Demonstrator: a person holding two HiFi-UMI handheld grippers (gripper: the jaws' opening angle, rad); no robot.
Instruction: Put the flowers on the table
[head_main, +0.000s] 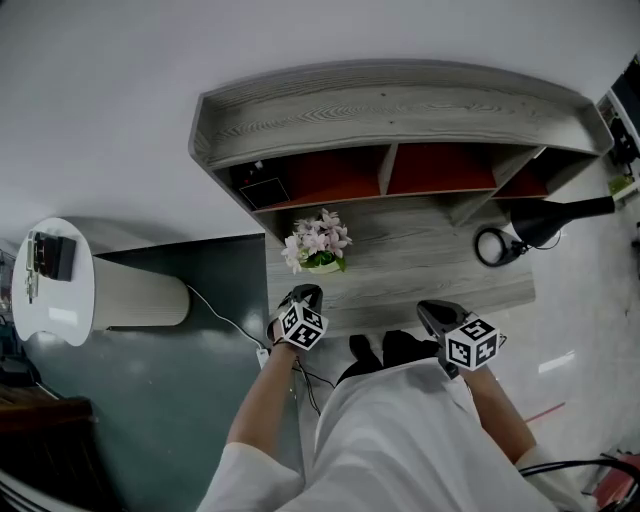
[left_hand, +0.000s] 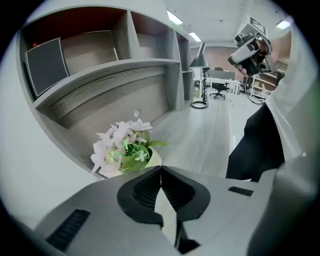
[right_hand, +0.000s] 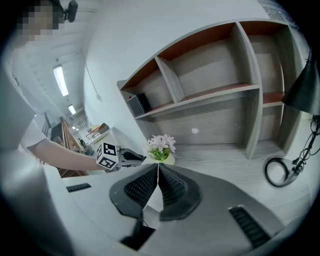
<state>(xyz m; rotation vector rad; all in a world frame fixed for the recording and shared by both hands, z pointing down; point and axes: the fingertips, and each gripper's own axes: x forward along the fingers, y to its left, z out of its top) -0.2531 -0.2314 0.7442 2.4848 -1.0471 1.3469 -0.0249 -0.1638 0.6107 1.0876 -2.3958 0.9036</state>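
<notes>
A small bunch of pale pink-white flowers (head_main: 318, 240) (left_hand: 122, 145) (right_hand: 161, 144) with green leaves is held in a pale yellow-green pot (head_main: 325, 267). The pot stands upright on the grey wood-grain worktop (head_main: 430, 255) (left_hand: 200, 135) (right_hand: 225, 162), near its left edge and just in front of the shelf unit. The left gripper (head_main: 303, 293) (left_hand: 160, 170) is held near the pot, on its front side and apart from it. Its black fingers are closed tip to tip on themselves. The right gripper (head_main: 428, 310) (right_hand: 157, 167) is held over the front of the worktop, well apart from the flowers, with its fingers likewise pressed together.

Behind the flowers, a grey wooden shelf unit (head_main: 400, 105) (left_hand: 115, 67) (right_hand: 215, 95) with orange-red back panels is divided into open compartments. In the leftmost compartment a dark rectangular object (head_main: 263, 190) (left_hand: 46, 65) (right_hand: 138, 105) is stood upright – what it is cannot be made out. Toward the right end of the worktop a black desk lamp (head_main: 550, 220) (left_hand: 200, 55) (right_hand: 305, 90) is seen, with a black ring (head_main: 492, 246) (right_hand: 280, 171) lying on the surface beside it.

In the left gripper view the pot is mostly covered by the gripper's own grey body, and in the right gripper view only its rim is shown. The lamp is cut off by the right edge of the right gripper view. In the head view the rightmost compartment is partly covered by the lamp, and the worktop's front edge is partly hidden behind the person's white garment.
</notes>
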